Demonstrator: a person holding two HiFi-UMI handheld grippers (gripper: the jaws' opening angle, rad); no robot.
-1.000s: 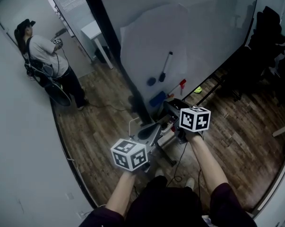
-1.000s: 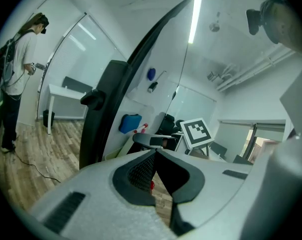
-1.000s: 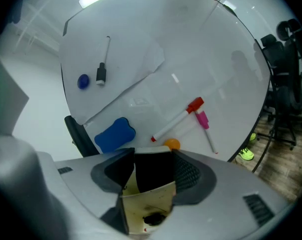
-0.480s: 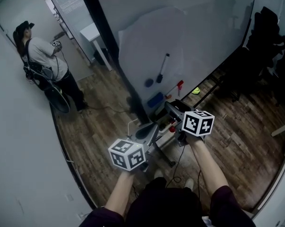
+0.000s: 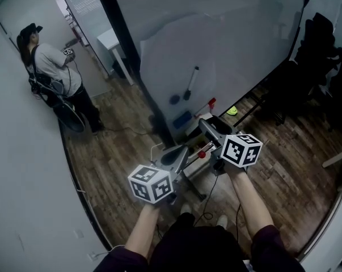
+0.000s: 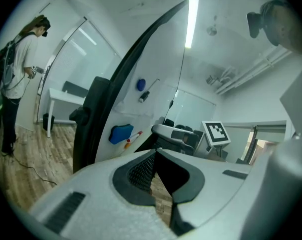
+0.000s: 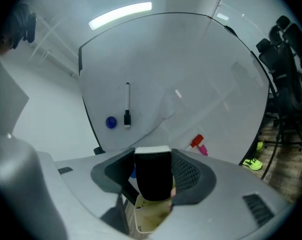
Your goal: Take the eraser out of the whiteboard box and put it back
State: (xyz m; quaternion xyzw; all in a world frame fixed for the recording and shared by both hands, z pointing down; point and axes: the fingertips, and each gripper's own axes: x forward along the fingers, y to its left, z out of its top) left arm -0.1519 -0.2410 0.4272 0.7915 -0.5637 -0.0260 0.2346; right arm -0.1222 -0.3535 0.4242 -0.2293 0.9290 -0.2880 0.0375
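Note:
My right gripper (image 7: pixel 153 159) is shut on the eraser (image 7: pixel 152 176), a black block with a white top, upright between the jaws. Under it is a beige, stained open box (image 7: pixel 146 218). In the head view the right gripper (image 5: pixel 211 130) hovers by the foot of the whiteboard (image 5: pixel 239 44), and my left gripper (image 5: pixel 173 157) is beside it, lower left. The left gripper (image 6: pixel 156 156) has its pads meeting at the tips with nothing between them. A blue eraser-like pad (image 5: pixel 182 119) sticks to the board.
A black marker (image 5: pixel 190 84), a blue magnet (image 5: pixel 174 100) and a red marker (image 5: pixel 209 103) are on the board. A person (image 5: pixel 49 67) stands far left near a white table (image 5: pixel 111 38). Black chairs (image 5: pixel 324 50) fill the right; a yellow-green shoe (image 5: pixel 232 110) lies on the floor.
Both grippers have drifted a little down and to the right in the head view, away from the board's lower edge. The right gripper keeps its hold.

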